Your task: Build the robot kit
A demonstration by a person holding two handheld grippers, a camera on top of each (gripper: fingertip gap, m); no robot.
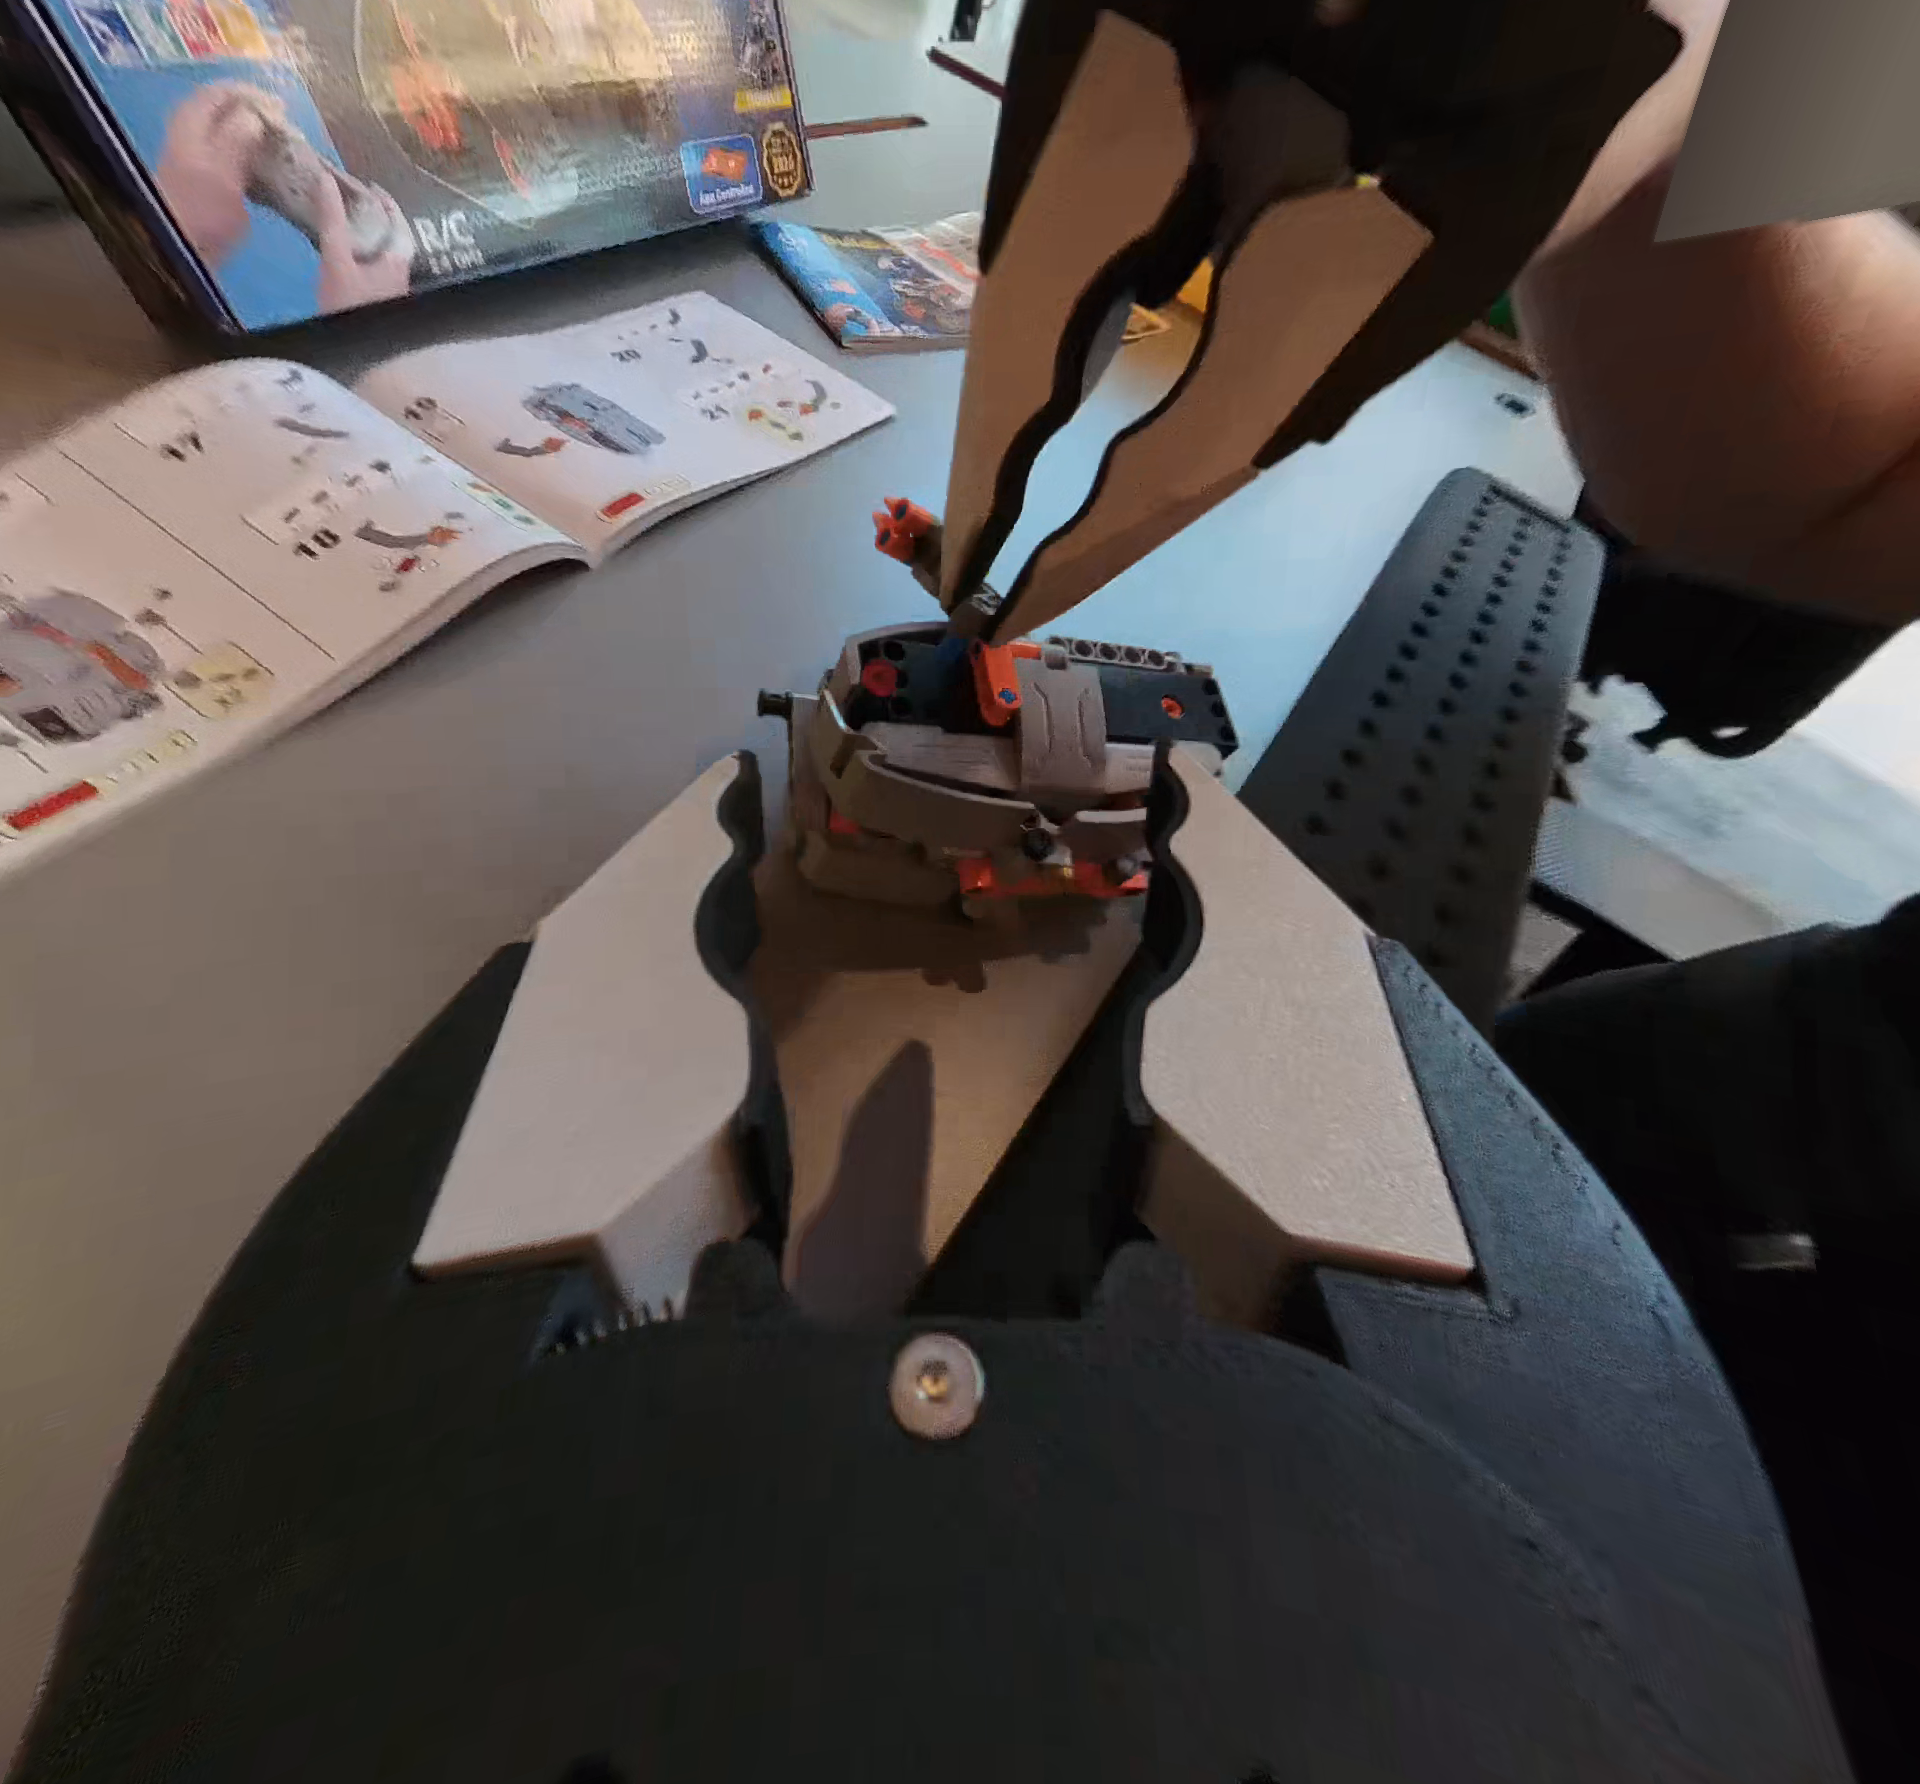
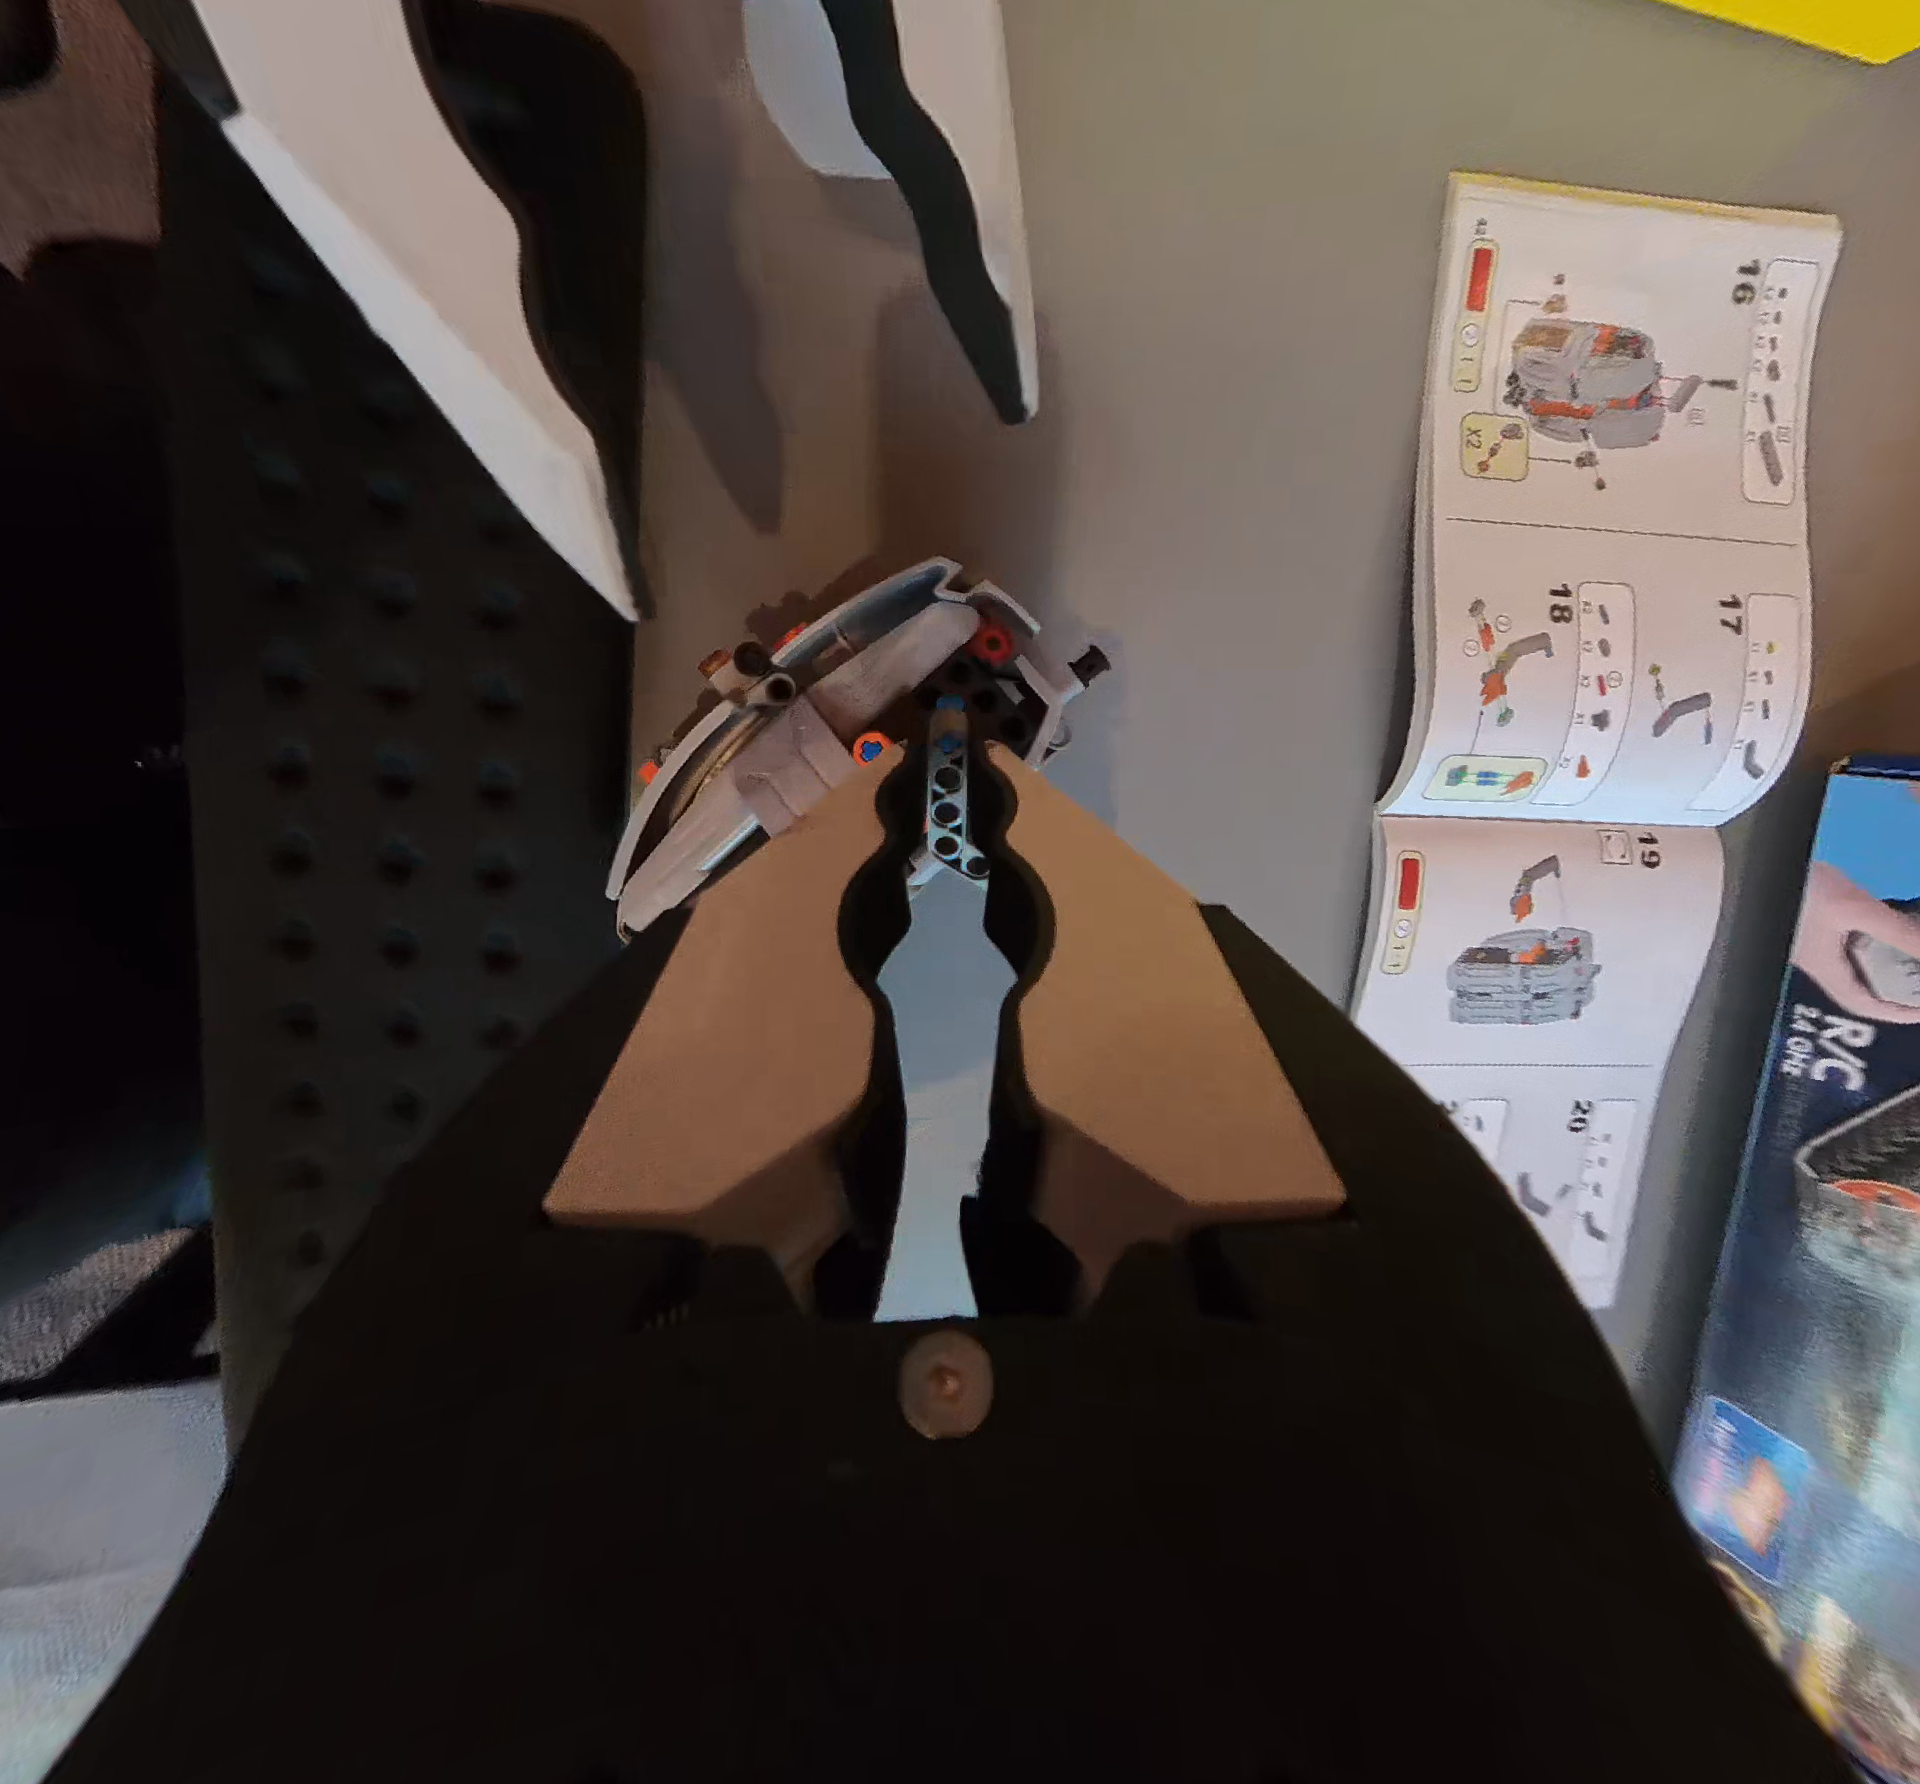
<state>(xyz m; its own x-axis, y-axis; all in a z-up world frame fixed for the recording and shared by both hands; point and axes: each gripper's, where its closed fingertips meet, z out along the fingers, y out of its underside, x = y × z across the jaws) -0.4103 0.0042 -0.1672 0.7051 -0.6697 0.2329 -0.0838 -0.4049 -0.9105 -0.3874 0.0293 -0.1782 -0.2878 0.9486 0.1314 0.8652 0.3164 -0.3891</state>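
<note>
A grey, black and orange brick model [image 1: 966, 778] stands on the grey table [image 1: 416, 903]. My left gripper [image 1: 956, 784] is open, with a finger on each side of the model; the right finger is close against it and the left one stands a little apart. My right gripper [image 1: 971, 607] comes down from above, shut on a small grey holed beam [image 2: 948, 799] with a blue pin at its tip. The tip is at a hole in the model's black top [image 2: 977, 695]. In the right wrist view my right gripper [image 2: 940, 758] is at the model [image 2: 790, 726], and the left gripper's fingers [image 2: 582, 487] are spread beyond it.
An open instruction booklet [image 1: 436, 487] lies left of the model; it also shows in the right wrist view [image 2: 1600, 591]. A blue toy box [image 1: 416, 72] stands behind it, with a second booklet [image 1: 883, 280] beside it. A black perforated chair back [image 1: 1434, 726] is off the table's right edge. Spacing between my two grippers at the tips: around 5 centimeters.
</note>
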